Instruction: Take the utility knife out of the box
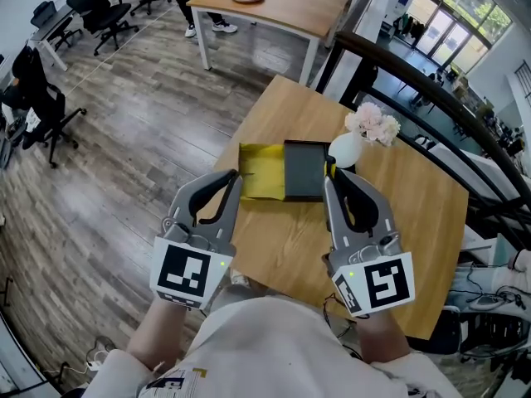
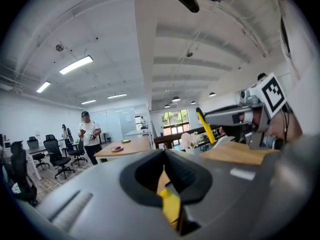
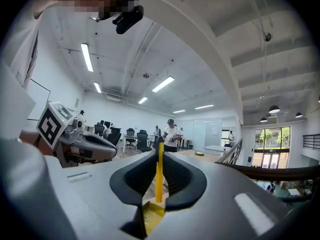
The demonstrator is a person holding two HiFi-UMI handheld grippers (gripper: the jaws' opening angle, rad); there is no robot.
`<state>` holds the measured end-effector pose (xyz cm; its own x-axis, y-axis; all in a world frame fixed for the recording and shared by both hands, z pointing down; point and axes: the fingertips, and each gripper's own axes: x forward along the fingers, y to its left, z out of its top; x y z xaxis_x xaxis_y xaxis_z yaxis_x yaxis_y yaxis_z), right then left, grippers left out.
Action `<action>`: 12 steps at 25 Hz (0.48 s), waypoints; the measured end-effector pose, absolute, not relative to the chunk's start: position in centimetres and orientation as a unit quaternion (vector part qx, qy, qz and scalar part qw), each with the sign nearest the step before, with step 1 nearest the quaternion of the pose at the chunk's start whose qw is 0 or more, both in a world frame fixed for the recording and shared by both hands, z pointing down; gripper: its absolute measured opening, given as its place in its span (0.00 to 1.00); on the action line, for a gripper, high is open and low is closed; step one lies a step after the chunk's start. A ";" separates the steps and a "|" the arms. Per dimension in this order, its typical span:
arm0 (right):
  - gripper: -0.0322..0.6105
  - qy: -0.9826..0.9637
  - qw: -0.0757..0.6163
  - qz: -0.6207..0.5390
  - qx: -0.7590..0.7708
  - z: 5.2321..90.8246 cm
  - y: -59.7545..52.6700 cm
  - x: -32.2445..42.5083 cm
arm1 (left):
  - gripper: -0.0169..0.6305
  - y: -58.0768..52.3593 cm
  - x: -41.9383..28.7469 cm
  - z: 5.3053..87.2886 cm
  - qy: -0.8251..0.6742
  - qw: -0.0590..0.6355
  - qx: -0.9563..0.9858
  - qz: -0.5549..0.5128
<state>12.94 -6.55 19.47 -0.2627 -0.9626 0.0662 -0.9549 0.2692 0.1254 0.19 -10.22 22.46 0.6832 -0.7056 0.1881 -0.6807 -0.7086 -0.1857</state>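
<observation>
**Knife pinched in your right tongs, at the box's right edge**

Your right gripper point(image 1: 336, 181) sits right of centre in the head view. Its jaws are clamped on the utility knife point(image 3: 159, 174), a thin yellow bar that stands upright between them in the middle of the right gripper view. In the head view, the knife's yellow end shows just past the jaw tips, between the box's right edge and the white vase point(image 1: 344, 149).

Your left gripper point(image 1: 235, 177) sits left of centre, and its jaws are pressed together with the tips touching. They hang over the left edge of the box point(image 1: 261, 172). The box lies open in the middle of the wooden table point(image 1: 282, 114), with its yellow half on the left and its dark grey tray point(image 1: 304, 171) on the right. Pale pink flowers point(image 1: 373, 124) lean out of the vase toward the upper right.
</observation>
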 end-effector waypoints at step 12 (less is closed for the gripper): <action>0.11 -0.796 0.073 -0.025 0.600 20.6 -6.8 12.6 | 0.03 -10.1 0.2 22.9 0.378 0.037 -0.916 -0.129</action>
